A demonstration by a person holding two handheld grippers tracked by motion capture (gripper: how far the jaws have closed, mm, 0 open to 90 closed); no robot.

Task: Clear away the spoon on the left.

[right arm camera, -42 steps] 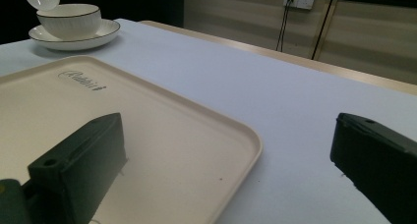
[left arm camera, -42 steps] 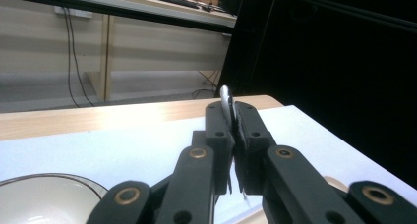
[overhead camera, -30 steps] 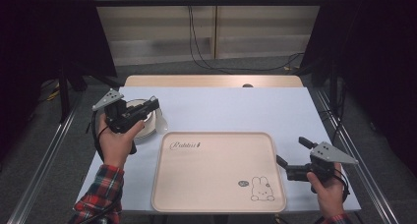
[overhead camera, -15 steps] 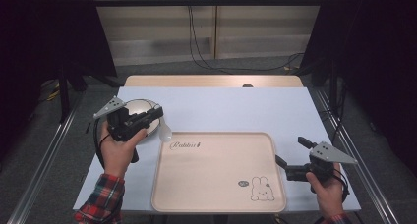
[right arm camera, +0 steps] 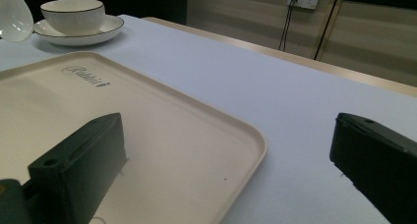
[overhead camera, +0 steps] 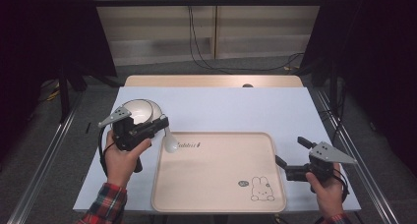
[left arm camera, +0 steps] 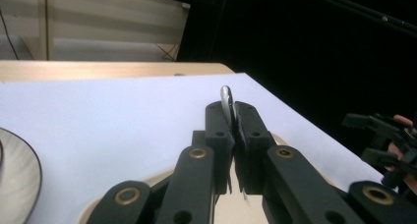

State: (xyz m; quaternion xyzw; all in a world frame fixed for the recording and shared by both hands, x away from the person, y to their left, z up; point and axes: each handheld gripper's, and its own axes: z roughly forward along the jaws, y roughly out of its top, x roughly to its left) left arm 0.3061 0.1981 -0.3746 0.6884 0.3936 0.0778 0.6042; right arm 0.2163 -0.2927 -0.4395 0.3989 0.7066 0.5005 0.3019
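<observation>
White covering spreads over the table [overhead camera: 236, 106], with a strip of bare wood along its far edge and dark curtains to either side. Nearest the person, a cream tray [overhead camera: 216, 184] lies at the middle front, bearing a small rabbit drawing [overhead camera: 261, 189] toward its 5 o'clock corner and script lettering near its 11 o'clock corner. At 3 o'clock of the tray, just off its rim, the right hand-held gripper [overhead camera: 287, 153] hovers low with its jaws wide apart and nothing between them; in the right gripper view the tray's corner and bare table show through the gap. At 9 o'clock of the tray, the left hand-held gripper [overhead camera: 164, 123] is clamped tight on the handle of a white spoon [overhead camera: 170, 143], whose bowl hangs down over the tray's 11 o'clock corner; in the left gripper view the handle tip [left arm camera: 226, 98] pokes up between the closed jaws. Farther off, at 11 o'clock of the tray, a white bowl [right arm camera: 73, 15] sits on a saucer [right arm camera: 105, 30] behind the left hand [overhead camera: 123, 157].
</observation>
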